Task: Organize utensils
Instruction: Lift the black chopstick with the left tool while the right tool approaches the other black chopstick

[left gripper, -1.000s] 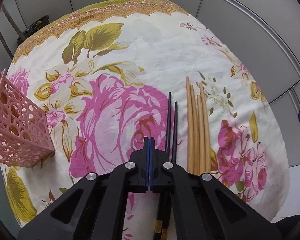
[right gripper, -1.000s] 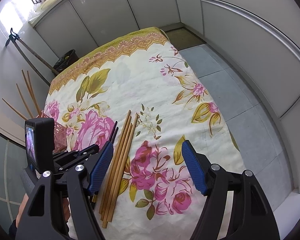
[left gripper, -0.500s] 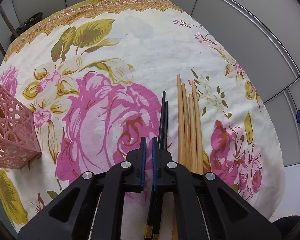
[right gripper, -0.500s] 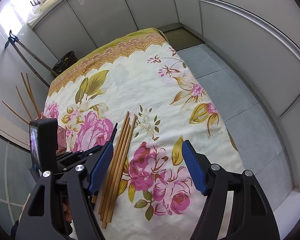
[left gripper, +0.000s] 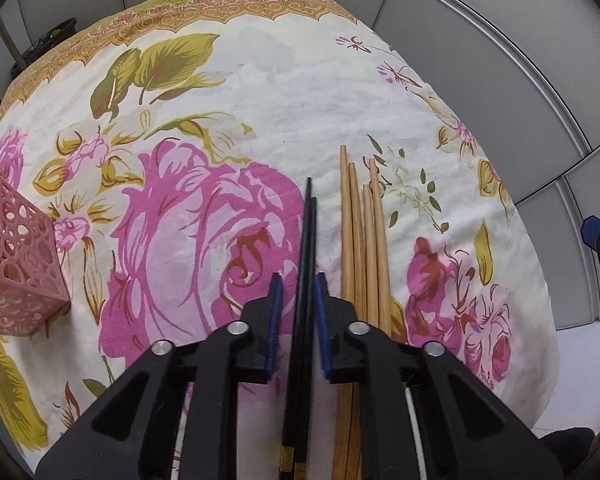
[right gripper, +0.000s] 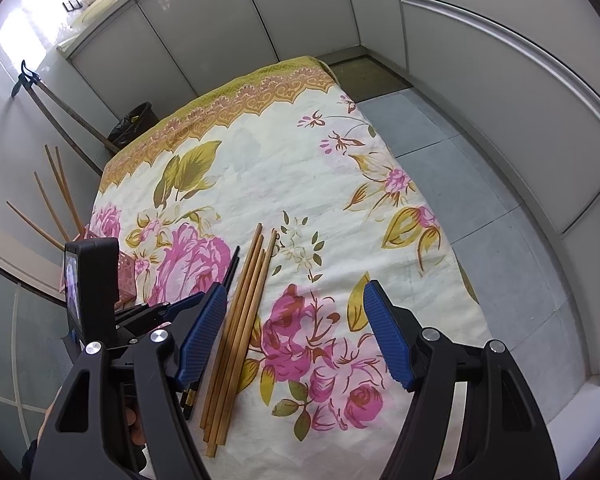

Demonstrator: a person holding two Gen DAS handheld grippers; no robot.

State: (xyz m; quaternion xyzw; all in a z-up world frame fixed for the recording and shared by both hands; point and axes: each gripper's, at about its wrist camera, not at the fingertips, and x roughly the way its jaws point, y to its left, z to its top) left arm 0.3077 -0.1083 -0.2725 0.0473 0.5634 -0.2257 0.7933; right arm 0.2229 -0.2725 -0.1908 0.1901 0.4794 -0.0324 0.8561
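The left gripper [left gripper: 296, 308] straddles the black chopsticks [left gripper: 307, 248], its jaws slightly apart, not yet pressing them; their length runs straight ahead along its fingers. Wooden chopsticks [left gripper: 362, 240] lie just right, nearer the wide-open right gripper [right gripper: 296, 344]; the pink holder [left gripper: 16, 264] stands left.

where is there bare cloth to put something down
Free: the far half of the tablecloth up to its gold border; the strip right of the wooden chopsticks; between pink basket and black chopsticks. Crowded: near edge, where the left gripper straddles them.
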